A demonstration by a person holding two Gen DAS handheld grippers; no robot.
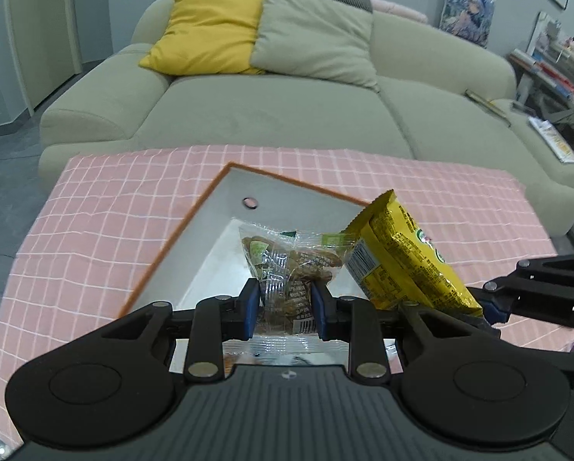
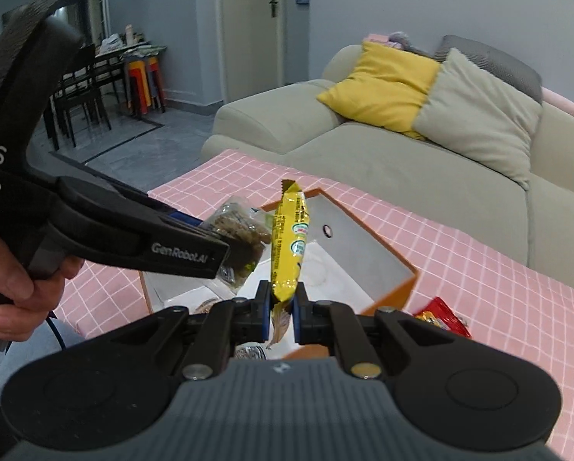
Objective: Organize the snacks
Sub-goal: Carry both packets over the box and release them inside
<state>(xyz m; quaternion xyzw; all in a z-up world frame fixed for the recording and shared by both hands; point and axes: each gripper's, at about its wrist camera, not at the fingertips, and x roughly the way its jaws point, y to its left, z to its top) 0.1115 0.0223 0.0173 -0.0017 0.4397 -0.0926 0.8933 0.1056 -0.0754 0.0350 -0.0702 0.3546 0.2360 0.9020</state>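
Note:
My left gripper (image 1: 285, 305) is shut on a clear packet of brown snacks (image 1: 287, 265) and holds it over the white box with an orange rim (image 1: 210, 192). My right gripper (image 2: 281, 307) is shut on the lower end of a yellow snack packet (image 2: 288, 242), held upright above the same box (image 2: 363, 246). The yellow packet (image 1: 402, 261) shows at the right of the left wrist view. The left gripper (image 2: 194, 246) with its clear packet (image 2: 237, 226) shows at the left of the right wrist view.
The box stands on a pink checked tablecloth (image 1: 94, 207). A red snack packet (image 2: 442, 317) lies on the cloth right of the box. A grey-green sofa (image 1: 267, 115) with yellow and grey cushions stands beyond the table. Dark chairs (image 2: 83, 103) stand far left.

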